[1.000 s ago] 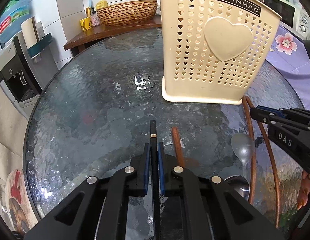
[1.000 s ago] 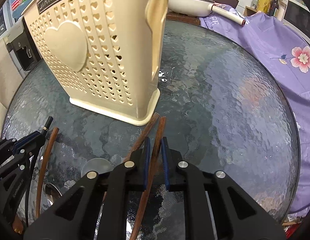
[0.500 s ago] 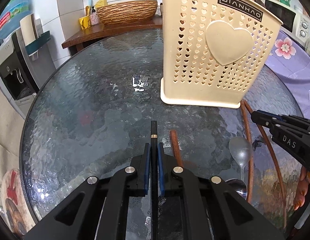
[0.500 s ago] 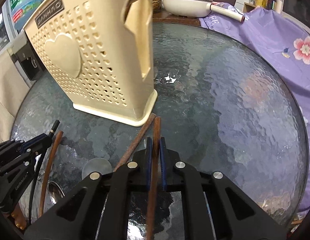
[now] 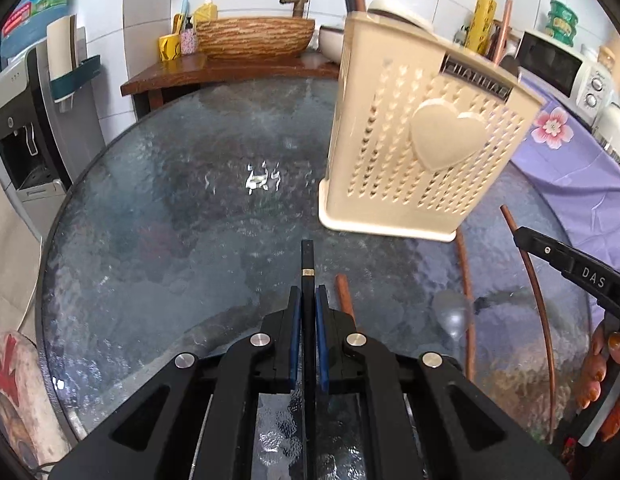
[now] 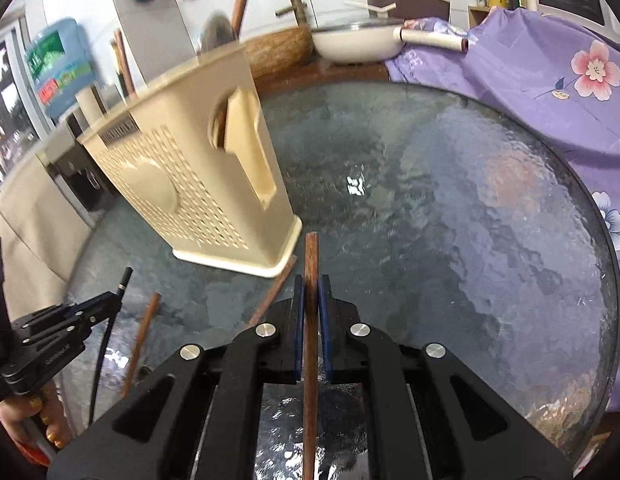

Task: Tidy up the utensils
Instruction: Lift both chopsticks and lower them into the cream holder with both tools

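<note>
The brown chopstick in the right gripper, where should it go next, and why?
Probably up and over to the open top of the cream utensil holder. The right gripper is shut on the brown chopstick, whose tip is off the glass table, and other utensils already stand in the holder. The left gripper holds a black chopstick too.

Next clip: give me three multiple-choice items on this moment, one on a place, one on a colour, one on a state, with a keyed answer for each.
1. Where does the cream holder stand?
A. On the glass table
B. On the purple cloth
C. In the basin

2. What colour is the chopstick in the left tongs?
A. Brown
B. Black
C. White

3. How are the right tongs?
A. Wide open, nothing between
B. Shut on a spoon
C. Shut on a brown chopstick

Answers:
1 A, its base sits on the glass.
2 B, the black chopstick sticks out between the blue pads.
3 C, the pads clamp the brown stick.
</note>
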A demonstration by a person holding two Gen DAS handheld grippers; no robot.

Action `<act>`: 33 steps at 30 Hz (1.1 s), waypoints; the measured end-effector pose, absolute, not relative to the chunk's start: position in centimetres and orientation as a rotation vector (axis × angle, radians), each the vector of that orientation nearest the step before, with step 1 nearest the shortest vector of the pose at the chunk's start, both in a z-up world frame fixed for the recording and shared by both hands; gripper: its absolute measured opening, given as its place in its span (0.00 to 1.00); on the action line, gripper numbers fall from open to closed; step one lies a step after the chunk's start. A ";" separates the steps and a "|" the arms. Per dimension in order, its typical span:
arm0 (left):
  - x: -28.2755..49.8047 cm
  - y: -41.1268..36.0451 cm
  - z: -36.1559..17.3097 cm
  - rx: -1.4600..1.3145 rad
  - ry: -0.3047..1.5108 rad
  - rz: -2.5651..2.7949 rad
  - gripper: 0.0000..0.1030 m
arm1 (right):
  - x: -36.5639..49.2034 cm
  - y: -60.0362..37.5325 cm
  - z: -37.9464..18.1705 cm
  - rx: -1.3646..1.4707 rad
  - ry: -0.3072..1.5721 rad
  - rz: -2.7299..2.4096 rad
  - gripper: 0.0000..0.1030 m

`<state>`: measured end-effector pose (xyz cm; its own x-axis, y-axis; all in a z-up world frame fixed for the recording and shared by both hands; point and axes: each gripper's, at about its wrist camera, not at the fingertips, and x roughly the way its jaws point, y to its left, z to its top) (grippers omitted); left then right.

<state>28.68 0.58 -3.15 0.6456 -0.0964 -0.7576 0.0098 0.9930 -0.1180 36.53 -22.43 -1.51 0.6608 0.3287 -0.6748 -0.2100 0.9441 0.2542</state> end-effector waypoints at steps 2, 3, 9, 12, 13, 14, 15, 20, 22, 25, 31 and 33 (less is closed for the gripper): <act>28.5 0.7 -2.3 -0.111 0.847 -0.070 0.07 | 36.2 -23.0 -0.9 0.169 0.770 0.320 0.07; 28.4 0.7 -2.0 -0.112 0.837 -0.073 0.07 | 36.1 -23.2 -0.6 0.172 0.762 0.325 0.07; 27.7 0.8 0.5 -0.111 0.777 -0.093 0.07 | 34.9 -23.7 1.3 0.179 0.702 0.355 0.07; 27.0 0.9 1.6 -0.116 0.750 -0.105 0.07 | 34.1 -24.0 2.5 0.184 0.660 0.368 0.07; 26.8 1.0 1.8 -0.118 0.744 -0.110 0.07 | 33.9 -24.1 2.9 0.185 0.647 0.373 0.07; 26.6 1.1 2.2 -0.119 0.734 -0.116 0.07 | 33.6 -24.1 3.5 0.184 0.630 0.377 0.07; 26.4 1.1 2.6 -0.120 0.724 -0.119 0.07 | 33.3 -24.1 3.8 0.181 0.619 0.379 0.07; 25.3 1.1 4.3 -0.117 0.677 -0.135 0.07 | 32.0 -24.0 6.0 0.174 0.574 0.420 0.07; 25.0 1.3 4.9 -0.118 0.663 -0.144 0.07 | 31.5 -24.1 6.8 0.176 0.557 0.435 0.07; 24.1 1.6 5.9 -0.119 0.640 -0.159 0.07 | 30.6 -24.2 8.3 0.156 0.528 0.454 0.07; 22.3 1.9 7.6 -0.108 0.594 -0.182 0.07 | 28.6 -24.0 10.3 0.110 0.494 0.496 0.07; 21.8 1.9 8.2 -0.107 0.580 -0.189 0.07 | 28.0 -23.9 10.8 0.098 0.480 0.501 0.07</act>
<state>21.80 1.93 8.16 0.8198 -0.2067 -0.5340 0.1468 0.9773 -0.1529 28.04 -23.93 10.82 0.7690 0.4837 -0.4179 -0.4385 0.8749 0.2057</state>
